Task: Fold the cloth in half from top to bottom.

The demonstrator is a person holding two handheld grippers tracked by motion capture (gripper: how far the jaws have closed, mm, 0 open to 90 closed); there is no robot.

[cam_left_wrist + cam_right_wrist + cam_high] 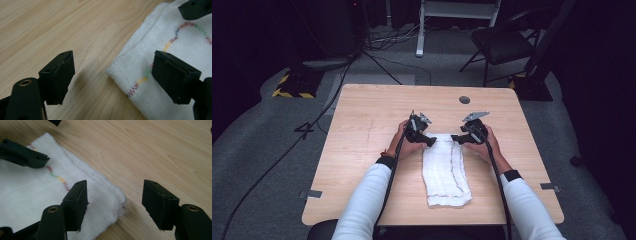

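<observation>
- The folded white cloth (445, 169) lies flat on the wooden table (362, 150), a long strip running from the grippers back toward the person, slightly right of the table's middle.
- It looks soft, light and limp, so it should sag and unfold if lifted by one point; the two far corners are probably the best places to pinch, through all layers at once.
- It is a thick, woven, layered towel with a hemmed edge and a zigzag line of multicoloured stitching (140, 81) running along its length.
- The left gripper (113, 77) stands open astride the cloth's far left corner, one jaw over bare wood, the other over the fabric; nothing is pinched.
- The right gripper (115, 203) is likewise open around the far right corner (120, 200), pads apart from the cloth.
- Beyond the table stand a folding chair (502, 42) and floor cables (287, 150).
</observation>
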